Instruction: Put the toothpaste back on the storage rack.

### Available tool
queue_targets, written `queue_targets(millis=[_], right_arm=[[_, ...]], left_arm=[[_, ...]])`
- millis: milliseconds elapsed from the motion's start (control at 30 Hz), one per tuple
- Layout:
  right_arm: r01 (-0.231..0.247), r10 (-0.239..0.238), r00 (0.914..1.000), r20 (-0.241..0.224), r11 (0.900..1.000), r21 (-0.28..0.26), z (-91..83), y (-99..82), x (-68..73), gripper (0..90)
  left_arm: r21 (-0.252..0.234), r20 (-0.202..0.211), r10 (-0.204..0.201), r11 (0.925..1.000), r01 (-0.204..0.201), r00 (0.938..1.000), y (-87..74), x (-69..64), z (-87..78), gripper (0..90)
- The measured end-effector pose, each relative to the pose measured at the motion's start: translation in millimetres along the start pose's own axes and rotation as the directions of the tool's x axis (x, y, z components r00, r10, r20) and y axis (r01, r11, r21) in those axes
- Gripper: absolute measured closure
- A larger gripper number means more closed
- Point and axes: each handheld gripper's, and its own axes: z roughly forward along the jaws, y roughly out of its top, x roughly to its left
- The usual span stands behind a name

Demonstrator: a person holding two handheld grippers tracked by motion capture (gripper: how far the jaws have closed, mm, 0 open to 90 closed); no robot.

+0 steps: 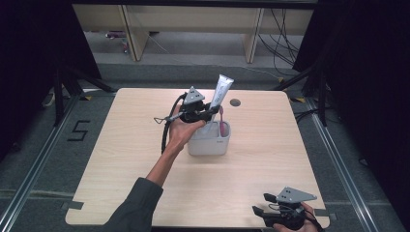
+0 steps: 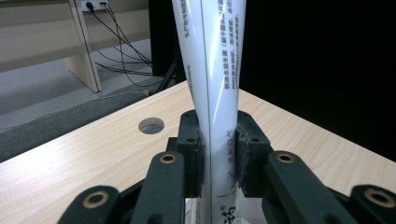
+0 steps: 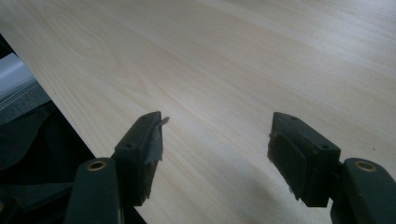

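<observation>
Because I wanted it standing in the holder (image 1: 209,140), my left gripper (image 1: 209,112) clamped the toothpaste tube (image 1: 220,93) upright above it; my right gripper (image 1: 261,212) waited wide, empty, near the table (image 1: 270,159) edge.

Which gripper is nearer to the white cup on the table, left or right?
Left. The left gripper is right above the white cup, shut on a toothpaste tube. The right gripper sits far off at the table's near edge.
</observation>
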Motion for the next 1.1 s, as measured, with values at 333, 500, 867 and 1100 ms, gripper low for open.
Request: queue_targets(millis=[333,500,867,1100], right_arm=[[-0.013,0.013,0.9999,-0.007,0.9999,0.0,0.3,-0.3,0.6,35.8],[0.014,-0.014,0.9999,0.004,0.9999,-0.001,-0.3,-0.1,-1.1,35.8],[0.007,-0.007,1.0,-0.004,0.9999,-0.008,0.9,-0.3,-0.6,35.8],[0.016,-0.016,0.9999,0.004,0.9999,-0.002,0.2,0.0,-1.0,35.9]], left_arm=[[0.011,0.001,-0.008,0.9999,0.008,1.0,-18.0,3.0,5.9,74.4],[0.024,0.005,-0.008,0.9997,0.008,1.0,-26.5,3.4,7.9,74.3],[0.054,0.005,-0.003,0.9986,0.002,1.0,-37.5,4.0,10.9,74.0],[0.086,0.007,0.024,0.996,-0.025,0.9997,-42.1,2.0,12.0,73.9]])
